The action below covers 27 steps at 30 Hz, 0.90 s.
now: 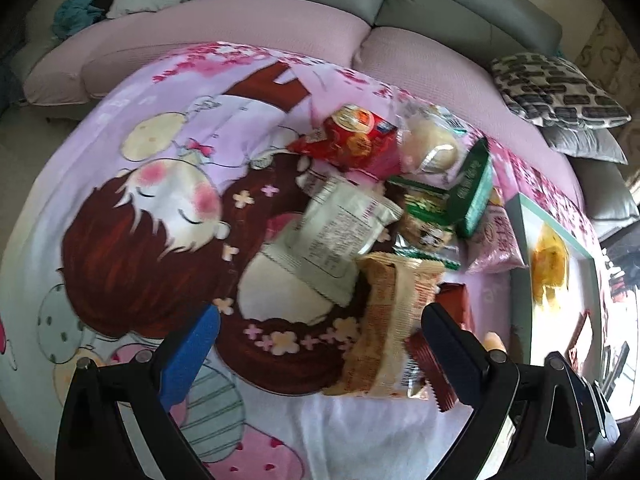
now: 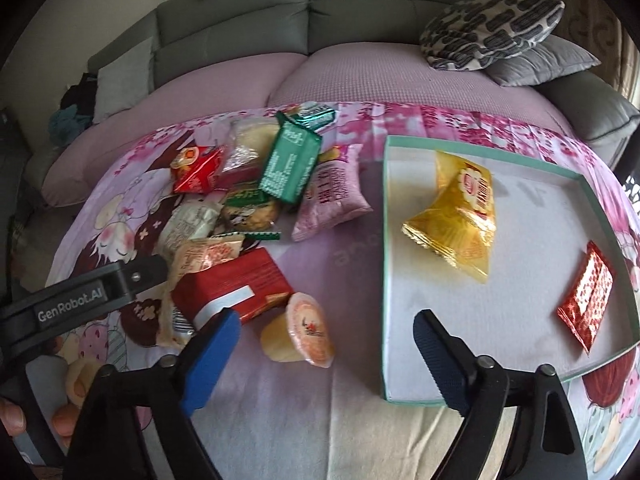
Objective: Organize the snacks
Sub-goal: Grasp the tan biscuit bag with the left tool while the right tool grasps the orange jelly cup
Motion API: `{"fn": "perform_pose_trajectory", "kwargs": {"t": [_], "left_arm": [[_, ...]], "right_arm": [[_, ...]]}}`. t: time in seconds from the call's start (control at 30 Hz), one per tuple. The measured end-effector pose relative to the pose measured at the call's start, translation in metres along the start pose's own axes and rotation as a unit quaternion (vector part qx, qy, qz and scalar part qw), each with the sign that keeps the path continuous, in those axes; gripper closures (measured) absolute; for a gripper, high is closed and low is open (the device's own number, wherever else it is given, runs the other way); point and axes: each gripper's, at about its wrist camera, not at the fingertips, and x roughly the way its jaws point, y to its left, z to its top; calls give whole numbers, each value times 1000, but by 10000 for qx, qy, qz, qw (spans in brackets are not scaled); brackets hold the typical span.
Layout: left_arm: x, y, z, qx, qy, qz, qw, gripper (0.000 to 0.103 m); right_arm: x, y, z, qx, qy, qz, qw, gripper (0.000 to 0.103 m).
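Between the right tongs point(image 2: 326, 354) lies the jelly cup point(image 2: 298, 330), untouched.

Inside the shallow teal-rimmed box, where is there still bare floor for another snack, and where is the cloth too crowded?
The teal-rimmed box is bare along its near-left floor, between the yellow foil packets and the near rim, left of the red foil packet. The snack heap left of the box is crowded.

The white packet point(image 1: 336, 236) is motion-blurred, its print unreadable; the tray point(image 1: 520, 264) is partly washed out.
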Motion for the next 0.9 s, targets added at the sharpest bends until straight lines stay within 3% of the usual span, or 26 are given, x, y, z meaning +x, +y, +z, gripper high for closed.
{"fn": "perform_pose_trajectory", "kwargs": {"t": [0.2,0.53,0.9], "left_arm": [[6,-7,-1,98,68,-124,9999,2],[12,-15,-1,146,156,-429,9989,7],[23,-8,0,-9,331,-425,9985,7]], "right_arm": [[9,6,-3,-152,158,157,9996,35],[20,13,-8,-324,344,163,9987,35],[27,21,-11,-581,445,141,9972,35]]}}
